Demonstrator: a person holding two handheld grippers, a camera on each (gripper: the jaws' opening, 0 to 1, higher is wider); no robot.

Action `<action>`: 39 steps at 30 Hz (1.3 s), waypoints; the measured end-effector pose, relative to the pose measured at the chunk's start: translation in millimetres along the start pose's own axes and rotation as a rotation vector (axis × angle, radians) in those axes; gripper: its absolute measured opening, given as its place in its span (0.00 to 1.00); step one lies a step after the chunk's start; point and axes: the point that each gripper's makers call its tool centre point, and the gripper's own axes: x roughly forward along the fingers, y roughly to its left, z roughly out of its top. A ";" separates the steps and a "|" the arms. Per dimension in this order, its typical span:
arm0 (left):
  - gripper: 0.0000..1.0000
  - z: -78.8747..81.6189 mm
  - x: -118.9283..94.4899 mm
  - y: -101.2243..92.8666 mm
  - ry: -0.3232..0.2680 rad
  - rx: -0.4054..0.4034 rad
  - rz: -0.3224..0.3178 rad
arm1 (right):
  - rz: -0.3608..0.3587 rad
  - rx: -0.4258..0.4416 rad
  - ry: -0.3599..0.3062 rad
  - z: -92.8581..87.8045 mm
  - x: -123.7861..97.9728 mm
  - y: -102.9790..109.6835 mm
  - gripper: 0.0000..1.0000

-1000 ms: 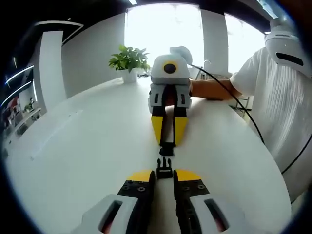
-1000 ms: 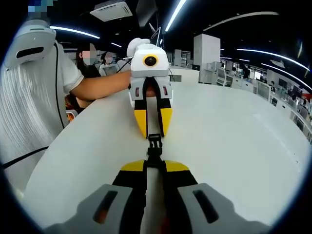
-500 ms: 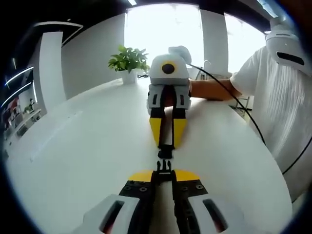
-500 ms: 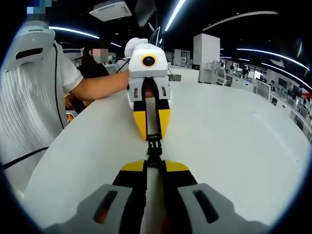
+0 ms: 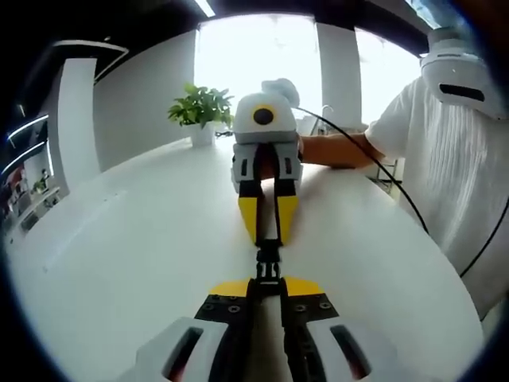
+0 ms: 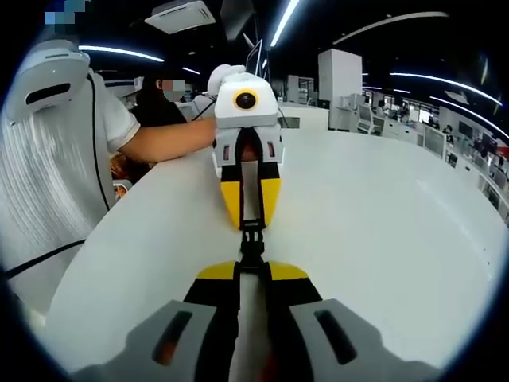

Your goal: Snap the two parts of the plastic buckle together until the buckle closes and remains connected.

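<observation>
The black plastic buckle [image 5: 268,259] hangs just above the white table [image 5: 119,263], its two halves pushed into each other in one straight line. My left gripper [image 5: 268,285] is shut on the near half, the pronged one. Facing it, my right gripper [image 5: 266,237] is shut on the far half. From the right gripper view the buckle [image 6: 252,243] spans the short gap between my right gripper [image 6: 253,270] and the left gripper [image 6: 250,224]. Whether the halves have locked I cannot tell.
A potted plant [image 5: 200,107] stands at the table's far edge. A person's white sleeve [image 5: 445,159] and bare forearm [image 5: 338,147] reach in from the right, with a black cable [image 5: 390,171] trailing. Another person [image 6: 163,99] sits beyond the table [image 6: 382,223].
The two grippers have drawn closer together. The gap between the buckle halves has closed and the halves now sit one inside the other.
</observation>
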 end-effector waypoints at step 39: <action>0.09 1.1 7.2 2.1 0.026 0.001 -0.002 | 0.014 -0.022 0.000 2.5 7.0 -1.6 0.10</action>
